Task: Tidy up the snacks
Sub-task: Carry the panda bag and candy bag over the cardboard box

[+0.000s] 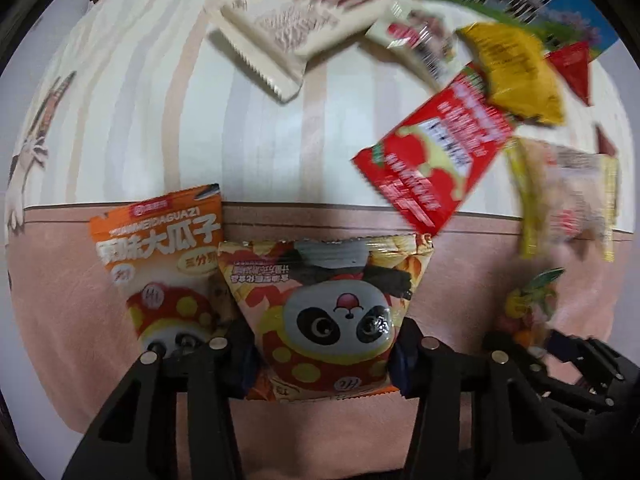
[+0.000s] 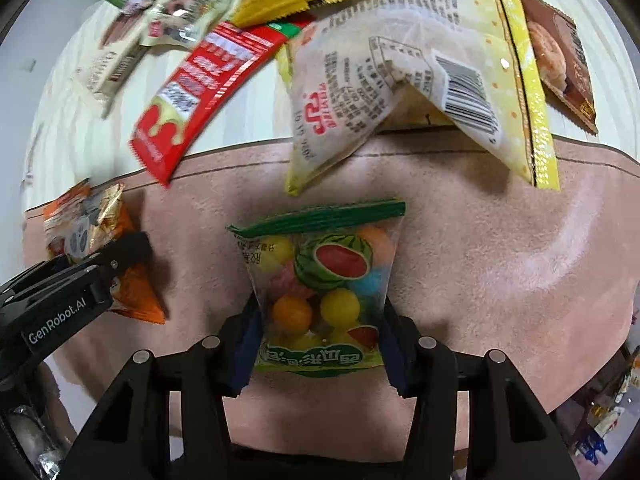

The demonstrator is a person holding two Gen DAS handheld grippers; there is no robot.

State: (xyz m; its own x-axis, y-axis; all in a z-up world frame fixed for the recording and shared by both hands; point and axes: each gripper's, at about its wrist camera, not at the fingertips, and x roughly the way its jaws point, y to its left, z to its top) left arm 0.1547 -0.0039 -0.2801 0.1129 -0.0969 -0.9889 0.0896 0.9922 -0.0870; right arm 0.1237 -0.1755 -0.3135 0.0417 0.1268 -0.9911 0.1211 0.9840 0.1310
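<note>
Two grippers, both pointing down over my pink mat (image 2: pixel 500 248) on the striped cloth (image 1: pixel 168 112): left gripper (image 1: pixel 324 344) is clamped on the panda snack bag (image 1: pixel 328 312), right gripper (image 2: pixel 320 332) pinches the watermelon candy bag (image 2: pixel 324 280), loose packets scattered beyond.

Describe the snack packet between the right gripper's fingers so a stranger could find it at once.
Find the pink fuzzy cloth below the striped sheet. Near its middle the right gripper is shut on a small clear plastic packet of coloured candy balls. Only this packet has a green top seal and a watermelon picture.
</note>
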